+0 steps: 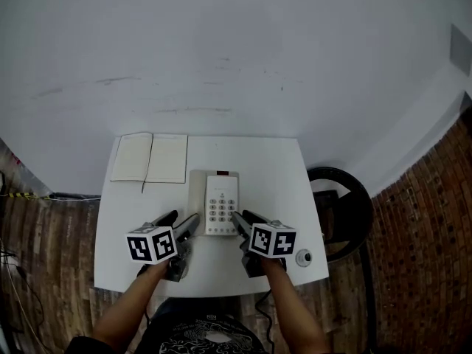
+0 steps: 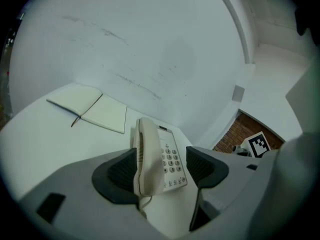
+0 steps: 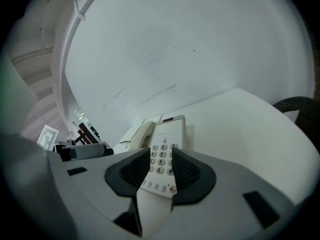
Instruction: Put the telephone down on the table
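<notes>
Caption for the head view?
Left claw and right claw flank a beige telephone on a white table, open notebook beyond.

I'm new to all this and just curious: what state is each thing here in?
telephone: flat on the table, handset on its cradle.
notebook: lying open.
left gripper: open, handset between its jaws.
right gripper: jaws narrow at the keypad; grip unclear.
</notes>
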Motion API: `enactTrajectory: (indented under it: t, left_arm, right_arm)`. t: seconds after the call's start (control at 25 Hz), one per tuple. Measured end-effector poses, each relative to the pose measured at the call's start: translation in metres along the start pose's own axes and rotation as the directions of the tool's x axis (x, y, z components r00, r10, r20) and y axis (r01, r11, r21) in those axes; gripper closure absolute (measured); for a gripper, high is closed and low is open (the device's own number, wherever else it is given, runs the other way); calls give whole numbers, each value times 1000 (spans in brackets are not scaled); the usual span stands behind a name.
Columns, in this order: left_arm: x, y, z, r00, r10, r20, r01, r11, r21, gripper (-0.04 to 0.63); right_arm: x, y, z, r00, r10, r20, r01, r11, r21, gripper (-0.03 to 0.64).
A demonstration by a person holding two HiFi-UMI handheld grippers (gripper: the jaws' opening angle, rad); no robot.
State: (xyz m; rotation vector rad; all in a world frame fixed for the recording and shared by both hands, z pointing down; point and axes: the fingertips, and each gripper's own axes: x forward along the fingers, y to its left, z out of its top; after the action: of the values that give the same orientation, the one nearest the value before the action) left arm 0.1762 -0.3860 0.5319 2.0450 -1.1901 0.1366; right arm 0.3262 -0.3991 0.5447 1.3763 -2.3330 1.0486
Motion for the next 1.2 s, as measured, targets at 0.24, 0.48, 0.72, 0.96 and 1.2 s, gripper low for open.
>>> enactTrajectory:
  t: [0.24,0.48,0.72,0.96,1.2]
  left_arm:
    - [-43,-39,21,995,19,100,-35,987,155,402]
    - [-81,-61,25,982,66,176,-114,955,275,487]
    - [-105,-77,29,969,72,237,-145,940,309,554]
    - [-118,-81,25,960,95,263,-182,925,333,581]
    - [-129,-80,18,954,106,279,-194,931,310,588]
  right_arm:
    - [-47,27,13,994,47,100,-42,998,-54,523]
    - [-93,53,28,978,95,185,-68,987,-145,560]
    - [-124,75,36,961,130,245,-71,970,-234,609]
    - [-139,82,33,953,136,272,-67,966,-248,614]
    - [-149,83,32,947,135,291,-64,968,-243,614]
